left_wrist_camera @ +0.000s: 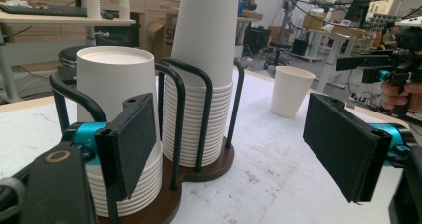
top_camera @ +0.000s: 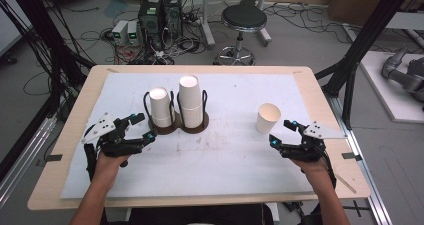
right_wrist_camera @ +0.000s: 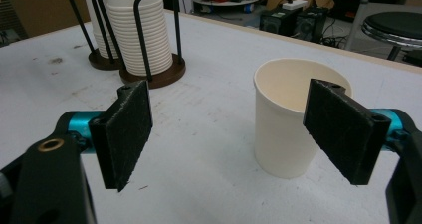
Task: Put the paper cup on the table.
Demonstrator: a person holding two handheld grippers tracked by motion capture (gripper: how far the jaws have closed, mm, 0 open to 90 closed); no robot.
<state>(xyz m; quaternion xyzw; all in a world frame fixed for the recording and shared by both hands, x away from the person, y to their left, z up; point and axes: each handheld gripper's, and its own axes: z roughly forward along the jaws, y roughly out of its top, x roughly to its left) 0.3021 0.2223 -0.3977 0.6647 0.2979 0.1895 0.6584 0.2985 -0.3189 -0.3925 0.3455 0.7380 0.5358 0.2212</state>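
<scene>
A dark wooden holder (top_camera: 192, 128) with black wire loops carries two stacks of upturned white paper cups: a shorter stack (top_camera: 160, 107) on the left and a taller stack (top_camera: 190, 99) on the right. One upright paper cup (top_camera: 268, 117) stands alone on the white mat, right of centre. My left gripper (top_camera: 145, 126) is open, just left of the short stack (left_wrist_camera: 117, 84), with the tall stack (left_wrist_camera: 204, 59) beyond it. My right gripper (top_camera: 281, 132) is open, slightly nearer than the lone cup (right_wrist_camera: 281, 129). That cup stands ahead of its right jaw and touches neither jaw.
The white mat (top_camera: 225, 160) covers most of the wooden table (top_camera: 65, 150). Behind the far edge are a black stool (top_camera: 244, 20), computer cases (top_camera: 160, 15) and floor cables. Black frame posts (top_camera: 367, 40) flank the table.
</scene>
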